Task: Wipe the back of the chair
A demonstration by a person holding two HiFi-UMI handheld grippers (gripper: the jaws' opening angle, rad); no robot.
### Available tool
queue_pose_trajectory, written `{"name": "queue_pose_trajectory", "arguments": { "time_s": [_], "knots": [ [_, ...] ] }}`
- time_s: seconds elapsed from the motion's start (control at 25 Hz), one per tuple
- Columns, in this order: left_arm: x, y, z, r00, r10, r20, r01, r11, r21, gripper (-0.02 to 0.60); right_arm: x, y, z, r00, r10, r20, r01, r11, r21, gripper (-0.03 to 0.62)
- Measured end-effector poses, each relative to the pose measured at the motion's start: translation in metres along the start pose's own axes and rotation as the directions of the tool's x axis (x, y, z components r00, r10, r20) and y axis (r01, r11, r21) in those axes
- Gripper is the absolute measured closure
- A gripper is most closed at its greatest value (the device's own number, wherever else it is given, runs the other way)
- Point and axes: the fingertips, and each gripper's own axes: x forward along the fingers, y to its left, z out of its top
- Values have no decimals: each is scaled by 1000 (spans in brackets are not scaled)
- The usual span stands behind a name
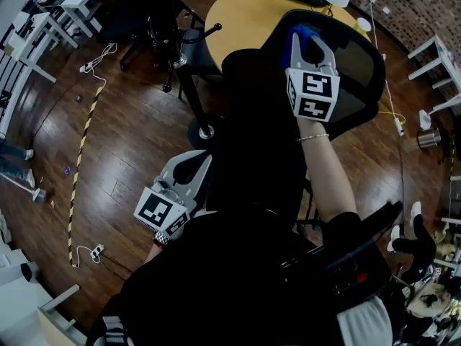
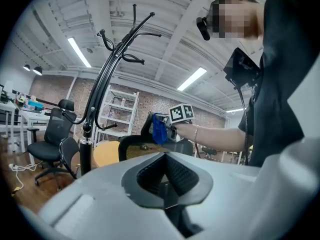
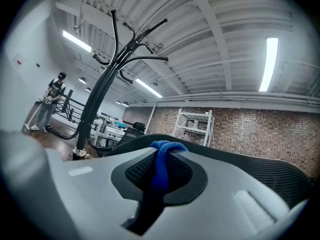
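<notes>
1. The right gripper (image 1: 308,43) is raised at arm's length. Its jaws are clamped on a blue cloth (image 1: 301,36), and the right gripper view shows the cloth (image 3: 161,166) pinched between the two dark pads, with a bunched end sticking out past the tips.
2. The cloth is at the top edge of the chair back (image 1: 356,71), a black mesh panel with a curved rim. In the right gripper view that rim (image 3: 240,161) runs just behind the jaw tips. I cannot tell whether cloth and mesh are pressed together.
3. The left gripper (image 1: 189,168) hangs low at the person's left side, well apart from the chair back. Its own view (image 2: 167,176) shows the jaws drawn together with nothing between them.
4. From the left gripper view, the right gripper (image 2: 169,129) and the cloth (image 2: 159,128) sit at the upper edge of the chair back (image 2: 132,145).
5. A round yellow table (image 1: 245,13) stands just beyond the chair, on a dark wooden floor (image 1: 122,121).
6. A black coat rack (image 3: 100,84) rises to the left of the chair in both gripper views.
7. A white shelf unit (image 3: 194,126) stands against the brick wall behind.
8. A second office chair (image 2: 52,134) stands near the left edge of the left gripper view.
</notes>
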Motion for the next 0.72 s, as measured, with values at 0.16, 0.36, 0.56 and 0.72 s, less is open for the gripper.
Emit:
{"name": "queue_pose_trajectory", "arguments": {
  "time_s": [0.16, 0.36, 0.56, 0.72],
  "knots": [
    [-4, -4, 3, 1000, -24, 16, 24, 1000, 11, 577, -1, 17, 9, 997, 70, 15, -70, 997, 23, 564],
    [-2, -14, -1, 999, -53, 5, 53, 998, 15, 577, -15, 58, 26, 967, 244, 72, -240, 969, -62, 563],
    [8, -30, -3, 994, -108, -10, 108, 994, 25, 577, -90, 80, 60, 891, 366, 269, -314, 924, -216, 563],
    [38, -52, 0, 985, -169, -22, 170, 984, 61, 577, -157, 39, 54, 901, 320, 293, -290, 946, -141, 562]
  ]
}}
